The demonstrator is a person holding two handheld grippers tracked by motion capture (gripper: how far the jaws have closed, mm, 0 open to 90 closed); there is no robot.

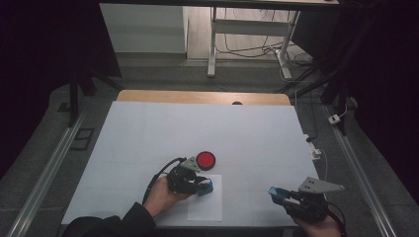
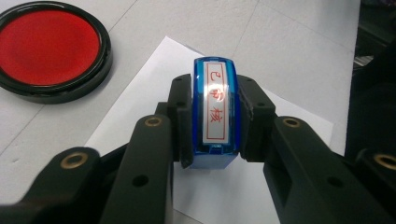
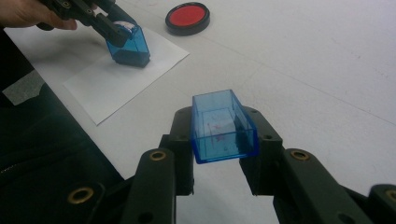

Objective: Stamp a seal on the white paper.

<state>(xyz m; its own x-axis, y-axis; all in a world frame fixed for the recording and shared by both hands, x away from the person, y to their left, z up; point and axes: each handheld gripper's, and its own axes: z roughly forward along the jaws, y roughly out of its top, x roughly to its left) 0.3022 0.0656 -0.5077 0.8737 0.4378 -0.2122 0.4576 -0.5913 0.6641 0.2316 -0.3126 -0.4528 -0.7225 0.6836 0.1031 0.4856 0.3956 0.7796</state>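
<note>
My left gripper (image 1: 203,186) (image 2: 215,116) is shut on a blue stamp (image 2: 215,112) whose white label carries red characters. The stamp (image 1: 206,187) (image 3: 130,44) rests base down on a white sheet of paper (image 1: 206,203) (image 2: 154,60) (image 3: 109,77). A round red ink pad (image 1: 205,160) (image 2: 49,46) (image 3: 187,17) in a black case lies just beyond the sheet. My right gripper (image 1: 277,193) (image 3: 223,128) is shut on a clear blue stamp cap (image 1: 276,193) (image 3: 222,125), hollow side up, held above the table near the front right edge.
The white table top (image 1: 163,133) stretches wide behind the ink pad. A dark sleeve (image 3: 42,154) lies at the table's front edge. Desk legs and cables (image 1: 247,47) stand on the floor beyond the table.
</note>
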